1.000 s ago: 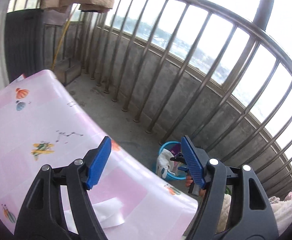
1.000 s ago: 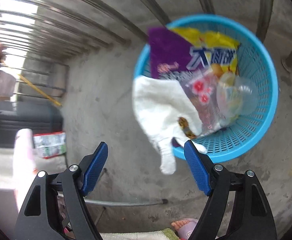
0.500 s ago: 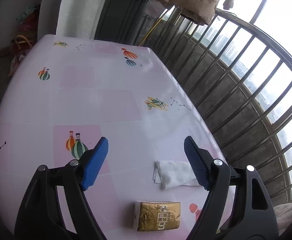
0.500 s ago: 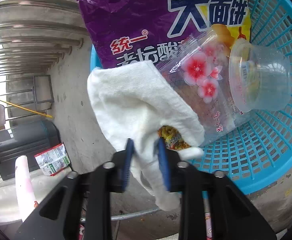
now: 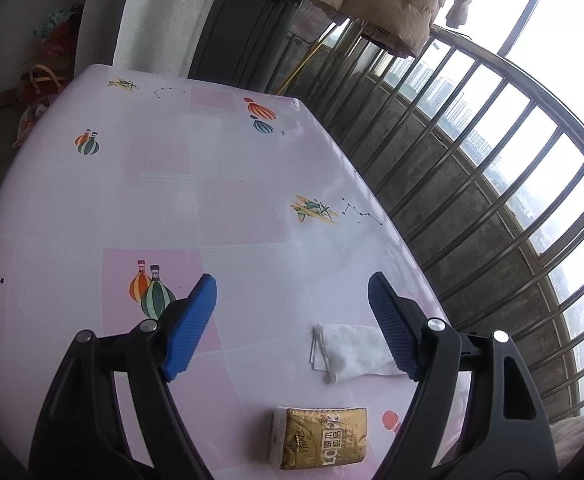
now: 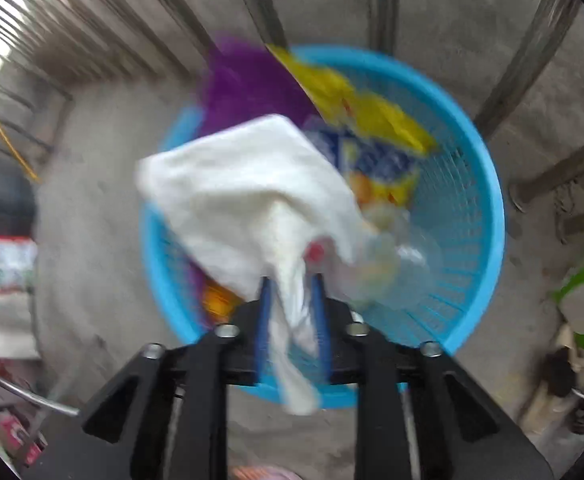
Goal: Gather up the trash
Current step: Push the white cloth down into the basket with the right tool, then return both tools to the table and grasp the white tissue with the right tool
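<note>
- The right gripper [image 6: 290,308] pinched a white tissue [image 6: 248,196] directly above the blue basket [image 6: 480,216].
- The left gripper [image 5: 292,316] was wide; another crumpled tissue [image 5: 352,352] lay beside its right finger on the desk [image 5: 172,184].

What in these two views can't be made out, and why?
- Right wrist view: print on the snack bag in the blue basket, lost to motion blur.
- Right wrist view: basket contents under the white cloth clamped in the right hand-held gripper.
- Left wrist view: right end of the tissue, behind a fingertip of the left hand-held gripper.
</note>
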A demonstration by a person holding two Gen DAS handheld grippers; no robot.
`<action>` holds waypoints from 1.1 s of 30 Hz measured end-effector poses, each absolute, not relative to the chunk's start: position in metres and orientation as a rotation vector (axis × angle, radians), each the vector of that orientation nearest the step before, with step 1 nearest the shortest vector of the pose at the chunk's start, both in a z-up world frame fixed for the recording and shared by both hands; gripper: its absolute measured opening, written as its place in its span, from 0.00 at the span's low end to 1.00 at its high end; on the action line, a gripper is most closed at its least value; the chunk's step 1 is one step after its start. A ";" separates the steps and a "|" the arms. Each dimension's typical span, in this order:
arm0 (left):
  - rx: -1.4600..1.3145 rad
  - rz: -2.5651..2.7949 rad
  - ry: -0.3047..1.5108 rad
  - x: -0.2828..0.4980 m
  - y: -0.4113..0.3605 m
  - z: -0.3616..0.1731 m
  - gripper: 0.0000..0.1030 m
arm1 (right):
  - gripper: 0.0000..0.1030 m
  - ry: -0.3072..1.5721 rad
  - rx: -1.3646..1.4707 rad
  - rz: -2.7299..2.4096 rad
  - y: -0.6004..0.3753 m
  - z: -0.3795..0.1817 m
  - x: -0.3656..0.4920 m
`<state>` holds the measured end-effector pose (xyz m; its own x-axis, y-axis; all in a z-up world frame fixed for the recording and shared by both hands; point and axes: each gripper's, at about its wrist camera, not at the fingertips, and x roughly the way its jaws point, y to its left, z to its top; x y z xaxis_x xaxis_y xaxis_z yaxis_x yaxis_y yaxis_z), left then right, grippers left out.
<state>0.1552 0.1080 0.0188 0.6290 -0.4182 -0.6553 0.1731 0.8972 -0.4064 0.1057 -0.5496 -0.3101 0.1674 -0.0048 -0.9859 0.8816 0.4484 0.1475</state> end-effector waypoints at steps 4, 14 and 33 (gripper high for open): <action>-0.325 -0.354 0.781 0.141 0.110 0.020 0.72 | 0.53 1.195 0.840 -0.841 -0.553 -0.286 0.089; -0.295 -0.415 0.770 0.115 0.108 0.016 0.72 | 0.54 0.874 0.737 -0.553 -0.468 -0.131 0.087; -0.043 -0.524 0.853 0.058 0.048 -0.019 0.82 | 0.68 0.911 0.078 0.384 -0.133 -0.006 0.166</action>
